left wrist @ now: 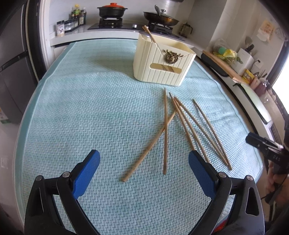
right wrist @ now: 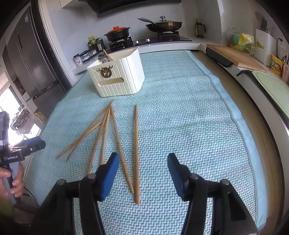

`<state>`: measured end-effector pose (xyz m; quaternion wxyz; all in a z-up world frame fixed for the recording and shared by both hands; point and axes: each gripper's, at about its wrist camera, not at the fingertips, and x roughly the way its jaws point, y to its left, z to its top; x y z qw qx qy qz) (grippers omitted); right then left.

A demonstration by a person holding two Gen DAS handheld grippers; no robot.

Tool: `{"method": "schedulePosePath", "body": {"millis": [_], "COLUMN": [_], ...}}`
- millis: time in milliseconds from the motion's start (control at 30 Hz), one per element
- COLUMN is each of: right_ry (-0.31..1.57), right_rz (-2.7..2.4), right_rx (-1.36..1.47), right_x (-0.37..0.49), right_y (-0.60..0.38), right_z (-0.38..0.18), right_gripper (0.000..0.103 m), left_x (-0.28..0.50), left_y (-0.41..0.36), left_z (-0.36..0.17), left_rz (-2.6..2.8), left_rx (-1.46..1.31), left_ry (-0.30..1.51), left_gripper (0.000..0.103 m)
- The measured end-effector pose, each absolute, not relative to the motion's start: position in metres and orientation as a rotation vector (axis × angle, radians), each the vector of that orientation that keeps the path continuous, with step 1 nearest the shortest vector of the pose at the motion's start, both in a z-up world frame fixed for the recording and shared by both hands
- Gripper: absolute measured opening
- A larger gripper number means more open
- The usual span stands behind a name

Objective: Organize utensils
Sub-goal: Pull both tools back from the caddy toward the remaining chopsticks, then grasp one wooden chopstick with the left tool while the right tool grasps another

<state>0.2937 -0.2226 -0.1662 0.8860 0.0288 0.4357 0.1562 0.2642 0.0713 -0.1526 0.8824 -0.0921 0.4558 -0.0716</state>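
Several wooden chopsticks [left wrist: 182,123] lie loose on the light blue mat [left wrist: 90,108], two of them crossed [left wrist: 165,126]. They also show in the right wrist view [right wrist: 115,137]. A cream ribbed utensil holder [left wrist: 162,61] stands beyond them with chopsticks [left wrist: 149,34] and a spoon inside; it also shows in the right wrist view [right wrist: 117,76]. My left gripper [left wrist: 144,159] is open and empty, just short of the chopsticks' near ends. My right gripper [right wrist: 142,160] is open and empty above the near end of the rightmost chopstick [right wrist: 136,150].
A stove with a black pot [left wrist: 112,11] and a lidded pan [left wrist: 160,18] stands behind the mat. A wooden cutting board [right wrist: 234,56] and counter clutter line the right side. A fridge [right wrist: 32,59] stands at the left. The right gripper shows at the left view's edge [left wrist: 265,146].
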Motion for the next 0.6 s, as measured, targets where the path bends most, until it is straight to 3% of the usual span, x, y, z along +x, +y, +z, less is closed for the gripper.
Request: {"method": "schedulePosePath", "body": {"millis": [367,433,600], "right_ry": [0.934,0.933,0.934], "right_rz": [0.345,0.340,0.323], "right_rx": [0.069,0.071,0.079], "right_x": [0.317,0.318,0.323], "right_y": [-0.211,-0.213,-0.223], "right_z": [-0.176,-0.175,-0.173], "right_gripper": [0.053,0.053,0.053], "left_x": [0.375,0.389,0.417], "left_y": [0.025,0.014,0.009], "left_z": [-0.163,-0.174,-0.200], "left_rz": [-0.276,-0.263,-0.238], "left_rx": [-0.130,-0.072,-0.037], "left_ry": [1.037,1.050,1.108], "left_gripper": [0.092,0.084,0.080]}}
